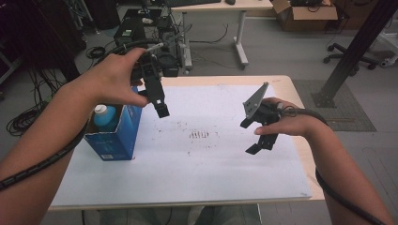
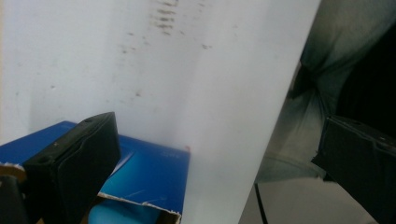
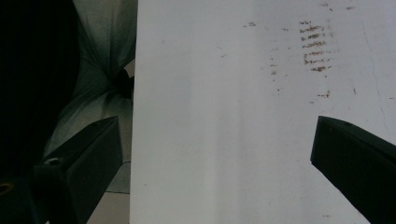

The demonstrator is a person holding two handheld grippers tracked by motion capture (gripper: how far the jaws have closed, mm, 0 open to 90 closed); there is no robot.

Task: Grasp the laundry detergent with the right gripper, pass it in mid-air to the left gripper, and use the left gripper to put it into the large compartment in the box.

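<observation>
the blue box (image 1: pixel 116 131) stands at the left edge of the white surface (image 1: pixel 211 168), a blue bottle (image 1: pixel 104 117) upright inside it. the left claw (image 1: pixel 157 101) hovers just beside the box's top, jaws spread, empty. the right claw (image 1: pixel 258 136) hangs well apart from the box, spread, empty.

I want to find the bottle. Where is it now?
In the high view, the bottle stands inside the open blue box at the table's left side, just below the left gripper.
</observation>
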